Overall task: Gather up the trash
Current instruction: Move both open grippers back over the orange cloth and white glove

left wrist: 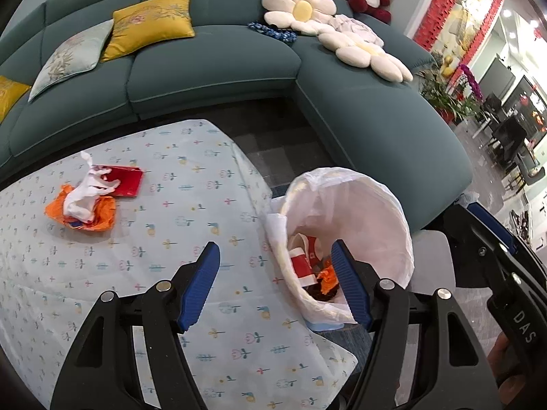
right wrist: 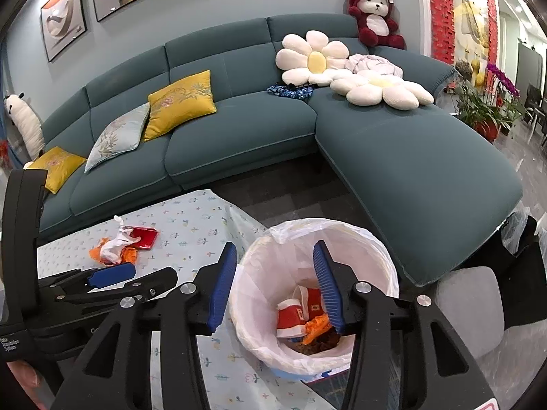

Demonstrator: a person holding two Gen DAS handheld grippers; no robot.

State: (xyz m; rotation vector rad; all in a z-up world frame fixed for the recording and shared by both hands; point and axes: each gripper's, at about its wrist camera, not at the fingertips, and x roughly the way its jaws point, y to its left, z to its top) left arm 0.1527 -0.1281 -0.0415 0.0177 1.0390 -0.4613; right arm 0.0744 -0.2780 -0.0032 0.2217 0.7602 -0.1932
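A bin with a white liner (left wrist: 369, 205) (right wrist: 359, 239) stands beside the table's right edge. It holds a red-and-white carton (left wrist: 302, 263) (right wrist: 294, 314) and orange scraps (right wrist: 316, 326). On the table lie a crumpled white tissue (left wrist: 87, 193) (right wrist: 118, 242), an orange wrapper (left wrist: 99, 217) (right wrist: 130, 256) and a red packet (left wrist: 128, 181) (right wrist: 147, 237). My left gripper (left wrist: 275, 253) is open and empty over the table edge and bin; it also shows in the right wrist view (right wrist: 109, 275). My right gripper (right wrist: 275, 256) is open and empty above the bin.
The table (left wrist: 191, 225) has a pale flower-print cloth. A teal corner sofa (right wrist: 259, 116) with yellow and grey cushions, flower pillows and a red plush bear (right wrist: 374, 17) stands behind. A grey stool (right wrist: 468, 311) is right of the bin. Plants (right wrist: 485, 109) stand far right.
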